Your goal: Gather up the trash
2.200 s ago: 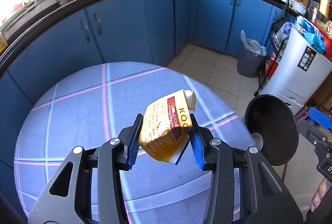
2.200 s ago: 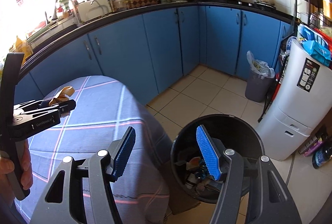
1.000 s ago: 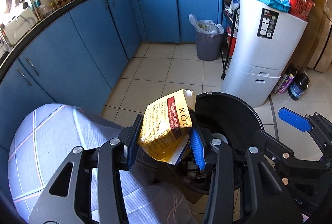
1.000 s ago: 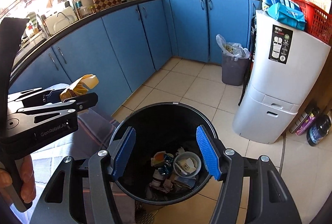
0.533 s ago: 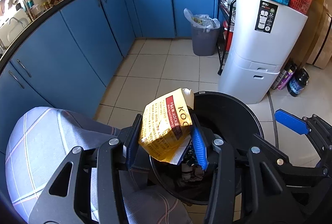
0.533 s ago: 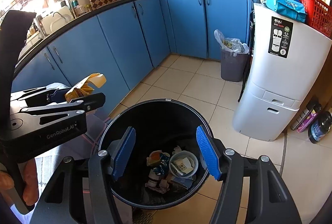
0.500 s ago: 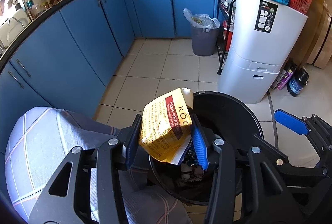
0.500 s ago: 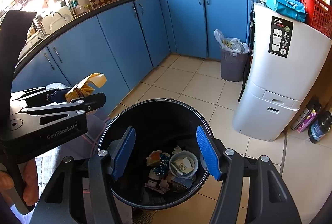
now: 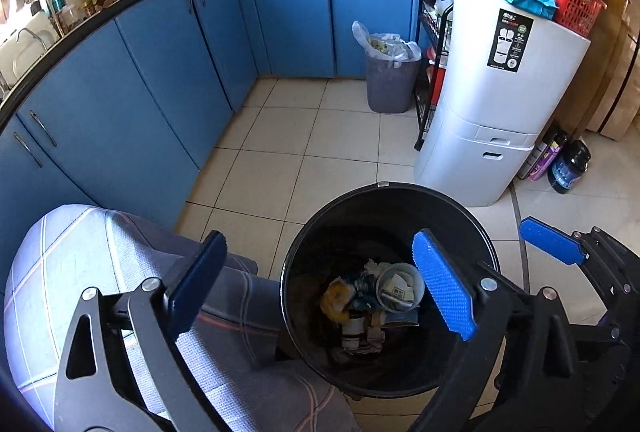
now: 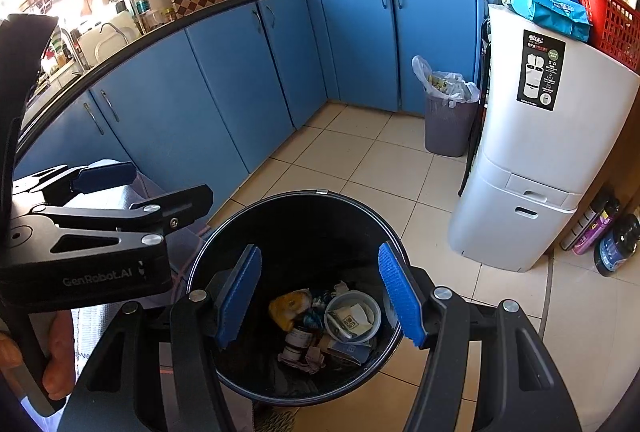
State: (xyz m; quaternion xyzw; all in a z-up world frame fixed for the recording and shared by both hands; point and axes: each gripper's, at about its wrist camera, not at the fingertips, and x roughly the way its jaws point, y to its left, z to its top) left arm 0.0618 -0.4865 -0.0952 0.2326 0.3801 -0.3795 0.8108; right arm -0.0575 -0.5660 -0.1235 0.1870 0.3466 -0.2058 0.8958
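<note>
Yellow crumpled carton (image 10: 289,304) lies inside the round black plastic trash bin (image 10: 320,194), at nine o'clock from a white plastic cup (image 10: 352,316) among other scraps. Above the bin, the left gripper (image 9: 320,286) is opening its blue-padded jaws, nothing between them. The right gripper (image 10: 318,298) hangs half-open and empty over the bin. A checked grey tablecloth (image 9: 72,256) sits at eight o'clock. Judged best: spread fully, then lift clear of the rim.

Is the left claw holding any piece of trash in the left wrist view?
No. The left claw has nothing between its opening jaws, and a yellow carton lies among the trash inside the black bin.
</note>
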